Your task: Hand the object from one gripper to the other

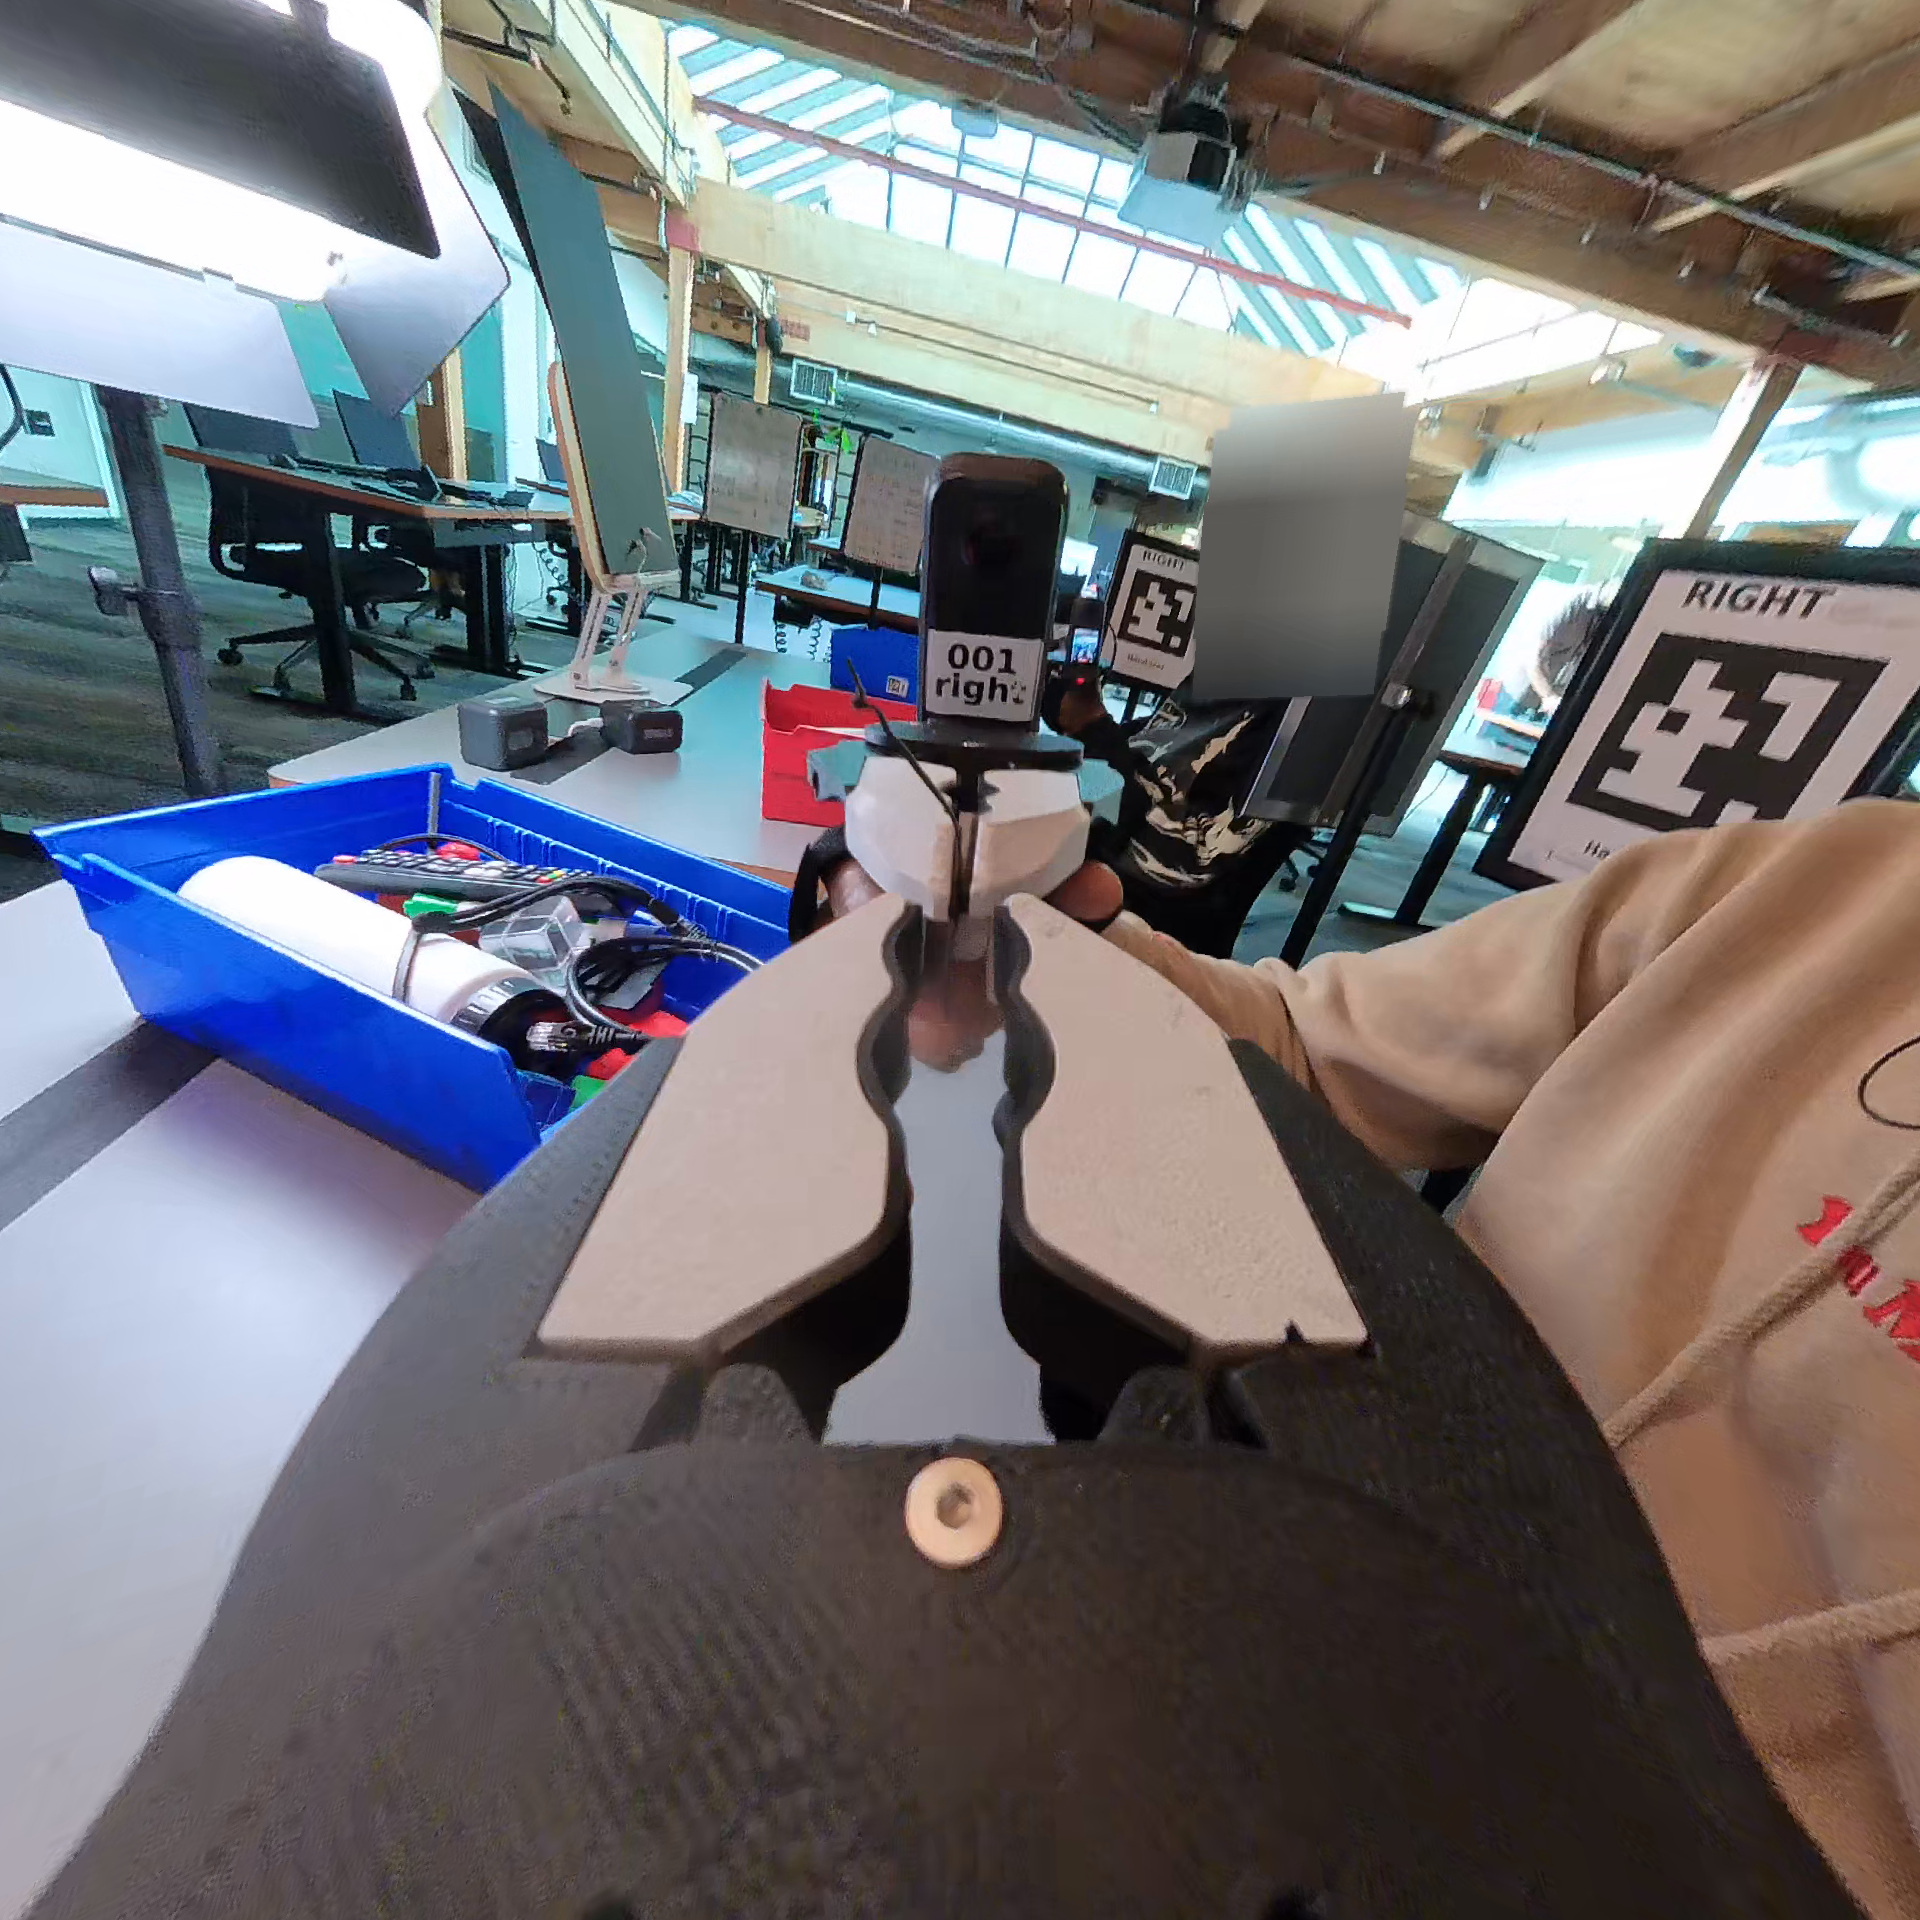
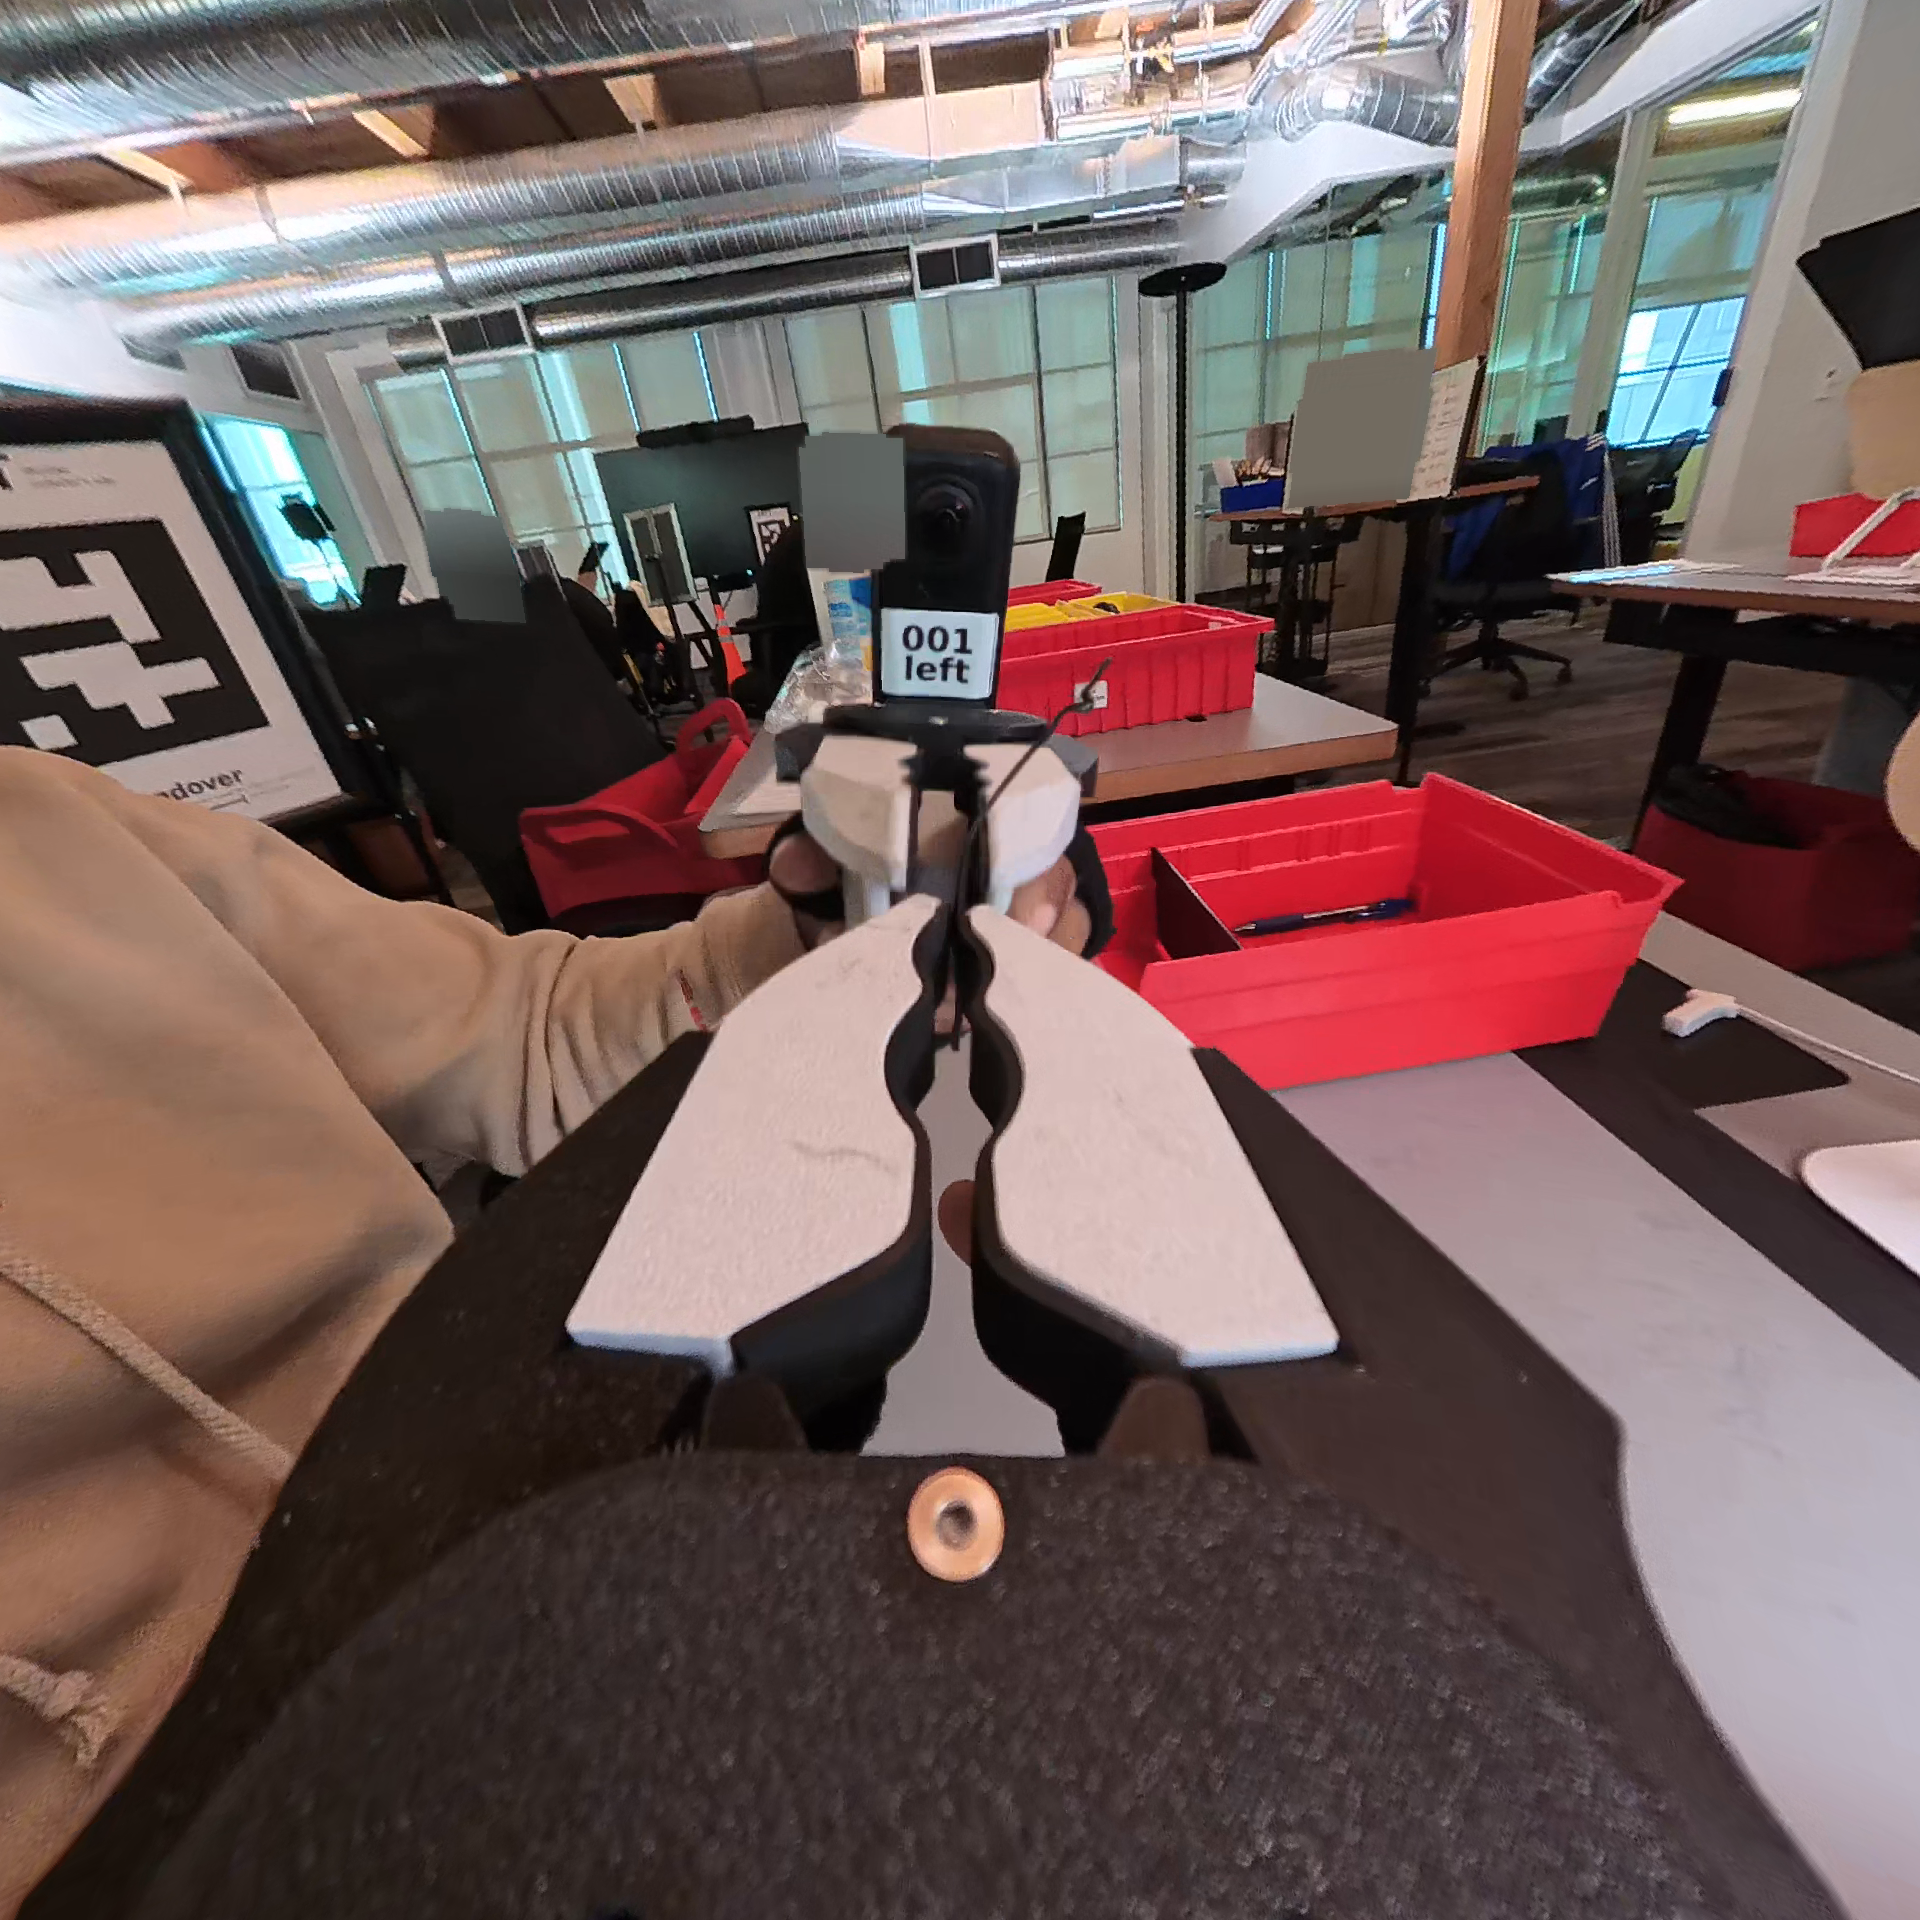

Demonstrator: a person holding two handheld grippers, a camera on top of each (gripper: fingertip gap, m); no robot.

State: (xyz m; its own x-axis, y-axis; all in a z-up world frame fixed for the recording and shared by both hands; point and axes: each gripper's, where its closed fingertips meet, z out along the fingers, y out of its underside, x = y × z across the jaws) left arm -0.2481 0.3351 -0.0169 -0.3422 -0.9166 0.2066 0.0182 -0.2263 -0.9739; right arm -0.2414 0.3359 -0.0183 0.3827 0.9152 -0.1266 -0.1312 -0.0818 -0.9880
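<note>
A thin black cable tie (image 2: 1023, 774) runs up from between my right gripper's (image 2: 958, 920) fingertips, which are closed on it. The two grippers face each other tip to tip above the table. My left gripper (image 1: 958, 920) has its fingers a narrow gap apart, right at the right gripper's white tips (image 1: 966, 842). The tie (image 1: 914, 758) curls up and to the left from those tips. In the right wrist view the left gripper (image 2: 940, 831) sits just beyond my fingertips, with a hand around it. I cannot tell whether the left fingers touch the tie.
A blue bin (image 1: 312, 997) with a white bottle, a remote and cables stands on the grey table to the left. A red bin (image 2: 1403, 997) with a pen stands to the right. A person's beige sleeve (image 1: 1558, 987) lies close alongside. Marker boards and desks stand behind. Less than 4 cm separates the two grippers' tips.
</note>
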